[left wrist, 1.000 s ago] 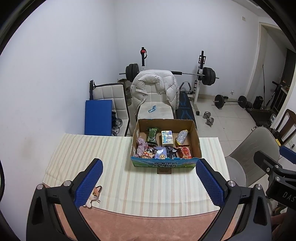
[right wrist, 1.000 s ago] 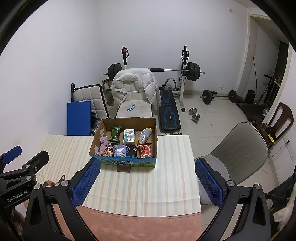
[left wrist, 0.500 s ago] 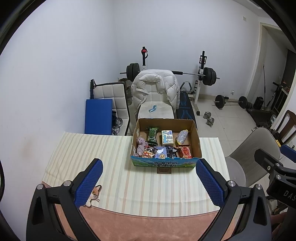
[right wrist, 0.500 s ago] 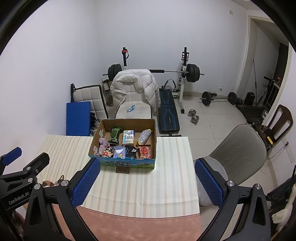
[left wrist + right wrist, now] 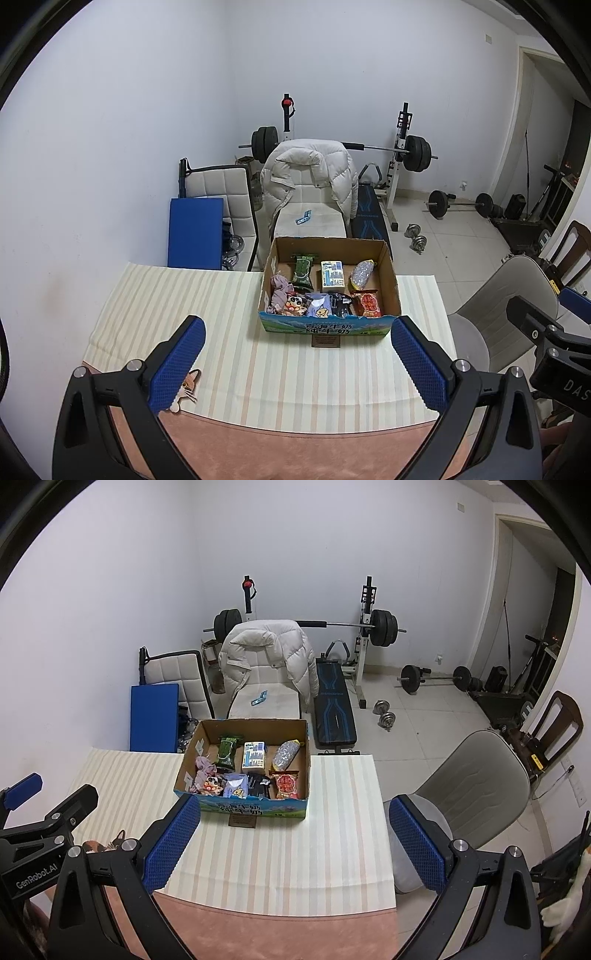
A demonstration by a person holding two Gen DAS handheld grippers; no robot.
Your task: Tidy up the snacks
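1. The left tool [image 5: 295, 350], black-framed with blue textured pads, hangs spread wide and holds nothing. It sits back at the 6 o'clock edge of the cream-and-peach striped cloth-covered surface [image 5: 258, 369], likely so its camera takes in the whole layout.
2. At 7 o'clock on that surface, just beside the left pad, lies a small flat cat-face cut-out [image 5: 186, 387], partly hidden.
3. The open brown cardboard box with a blue-and-green printed front [image 5: 325, 328] stands at the 12 o'clock end of the surface, and the snacks lie inside it. No loose packet shows on the cloth.
4. Inside, left to right, the back row holds a dark green wrapped packet [image 5: 303, 269], a pale yellow and blue carton [image 5: 332, 274] and a silvery speckled bag [image 5: 362, 274]. The front row holds a crumpled pinkish wrapper [image 5: 279, 291], a cartoon-printed pouch [image 5: 295, 302], a light purple pouch [image 5: 319, 308], a black packet [image 5: 340, 304] and a red-fruit printed bag [image 5: 369, 304].
5. That fits either snacks already gathered or a box waiting to be sorted.
6. The right tool [image 5: 293, 830] is likewise spread and empty, held back at 6 o'clock, with the box just beyond its left pad.
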